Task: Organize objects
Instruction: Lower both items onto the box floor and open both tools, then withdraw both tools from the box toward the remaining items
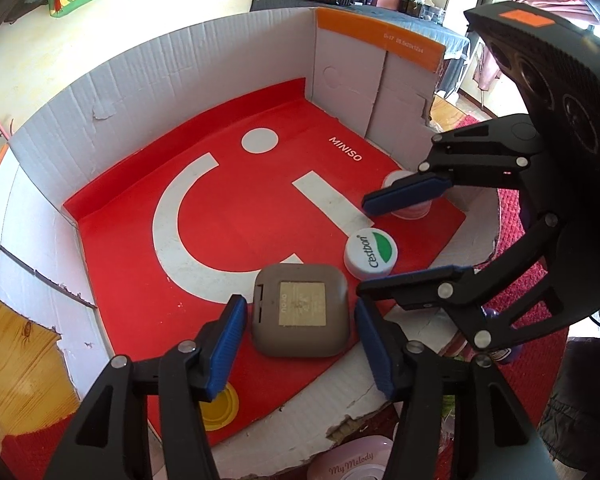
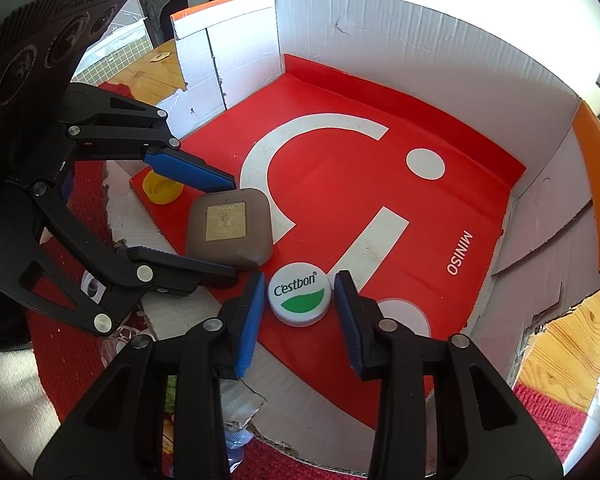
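A cardboard box (image 1: 204, 68) with a red MINISO liner holds the objects. A brown square case (image 1: 300, 316) lies flat between the fingers of my open left gripper (image 1: 300, 340), which straddles it without squeezing. A white Cestbon cap (image 2: 300, 294) sits between the fingers of my open right gripper (image 2: 300, 320), small gaps on both sides. In the left wrist view the right gripper (image 1: 380, 240) reaches in from the right around the cap (image 1: 371, 255). In the right wrist view the left gripper (image 2: 224, 228) brackets the case (image 2: 230, 232).
A yellow cap (image 2: 162, 188) lies at the liner's near corner, also behind my left finger (image 1: 220, 404). A pink-white cap (image 1: 410, 200) sits behind the right gripper's finger. The box (image 2: 420, 28) walls rise on three sides. A red mat and wooden table surround it.
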### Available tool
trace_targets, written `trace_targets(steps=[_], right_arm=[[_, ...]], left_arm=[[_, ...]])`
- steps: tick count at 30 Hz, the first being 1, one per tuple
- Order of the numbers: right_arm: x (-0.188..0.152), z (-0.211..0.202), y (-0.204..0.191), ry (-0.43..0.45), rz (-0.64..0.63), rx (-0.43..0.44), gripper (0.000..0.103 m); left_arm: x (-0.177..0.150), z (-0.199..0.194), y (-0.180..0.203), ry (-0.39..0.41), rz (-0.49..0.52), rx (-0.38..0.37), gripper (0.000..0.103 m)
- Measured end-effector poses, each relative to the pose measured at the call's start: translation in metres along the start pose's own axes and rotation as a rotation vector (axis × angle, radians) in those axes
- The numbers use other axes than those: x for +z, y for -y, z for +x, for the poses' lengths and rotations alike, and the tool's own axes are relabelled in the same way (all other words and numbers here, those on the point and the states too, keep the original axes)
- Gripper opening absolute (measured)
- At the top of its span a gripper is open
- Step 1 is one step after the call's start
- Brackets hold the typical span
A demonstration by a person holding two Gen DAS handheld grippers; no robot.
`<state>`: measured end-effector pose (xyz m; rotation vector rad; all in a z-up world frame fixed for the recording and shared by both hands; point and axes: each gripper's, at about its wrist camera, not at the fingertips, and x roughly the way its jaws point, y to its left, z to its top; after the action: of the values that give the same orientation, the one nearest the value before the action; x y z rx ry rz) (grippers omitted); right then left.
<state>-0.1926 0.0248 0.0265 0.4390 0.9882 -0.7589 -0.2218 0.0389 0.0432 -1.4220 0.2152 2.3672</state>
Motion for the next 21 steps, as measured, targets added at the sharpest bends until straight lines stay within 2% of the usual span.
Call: trace_targets(steps=[1, 9, 13, 21], right_arm=[[0.000, -0.001, 0.001, 0.006, 0.002, -0.011, 0.056], [0.000, -0.010, 0.004, 0.036, 0.016, -0.022, 0.056], [-0.001, -0.018, 0.002, 0.054, 0.018, -0.033, 0.058], [-0.008, -0.049, -0.013, 0.134, 0.043, -0.066, 0.067]], left_arm=[[0.000, 0.000, 0.000, 0.001, -0.005, 0.002, 0.059], [-0.005, -0.012, -0.005, 0.048, -0.049, -0.005, 0.059], [-0.010, -0.026, -0.005, 0.094, -0.079, -0.009, 0.068], [-0.028, -0.063, 0.005, 0.207, -0.128, 0.034, 0.076]])
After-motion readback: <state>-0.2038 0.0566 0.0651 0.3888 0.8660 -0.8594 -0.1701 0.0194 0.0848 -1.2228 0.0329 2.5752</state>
